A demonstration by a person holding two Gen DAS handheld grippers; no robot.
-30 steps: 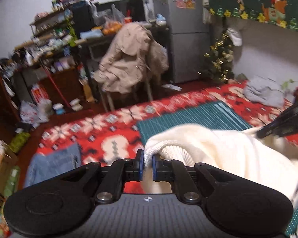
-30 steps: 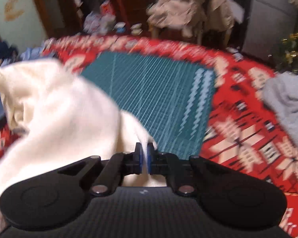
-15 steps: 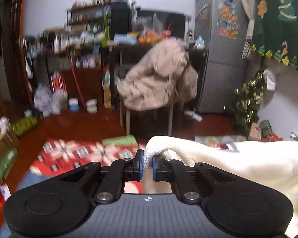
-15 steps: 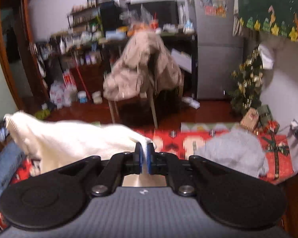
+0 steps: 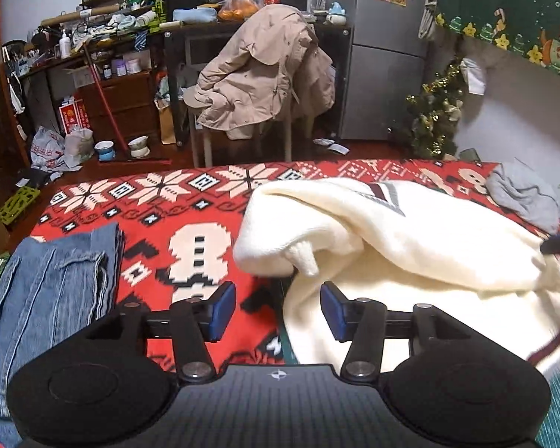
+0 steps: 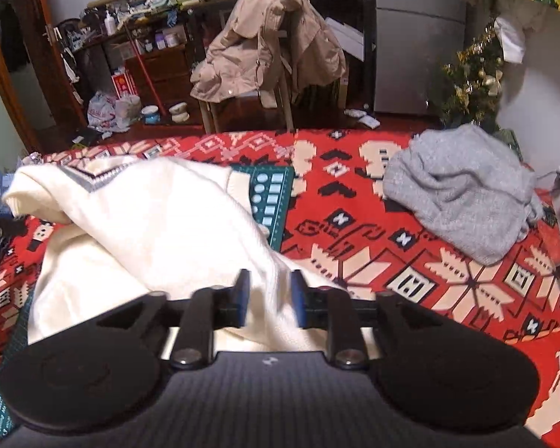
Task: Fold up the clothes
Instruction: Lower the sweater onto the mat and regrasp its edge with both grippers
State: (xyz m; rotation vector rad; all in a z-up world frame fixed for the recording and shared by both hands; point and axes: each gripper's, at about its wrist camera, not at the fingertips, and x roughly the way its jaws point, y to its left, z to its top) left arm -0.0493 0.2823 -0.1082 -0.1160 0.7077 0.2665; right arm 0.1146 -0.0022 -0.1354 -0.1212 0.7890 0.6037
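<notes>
A cream knit sweater with a grey-striped V-neck lies crumpled on the red patterned blanket. My left gripper hovers at the sweater's near left edge. Its jaws are opening; only the cloth's edge lies beneath the gap and neither pad presses on it. In the right wrist view the same sweater spreads to the left. My right gripper is at its near right corner. Its jaws are opening too, with a fold of cream cloth loose between the blue pads.
Folded blue jeans lie at the left on the blanket. A grey garment is heaped at the right. A green cutting mat shows from under the sweater. Beyond the blanket stand a coat-draped chair and a small Christmas tree.
Both grippers were shut on the sweater and held it up. Their jaws have since parted, both views have tipped down, and the sweater has dropped onto the blanket.
</notes>
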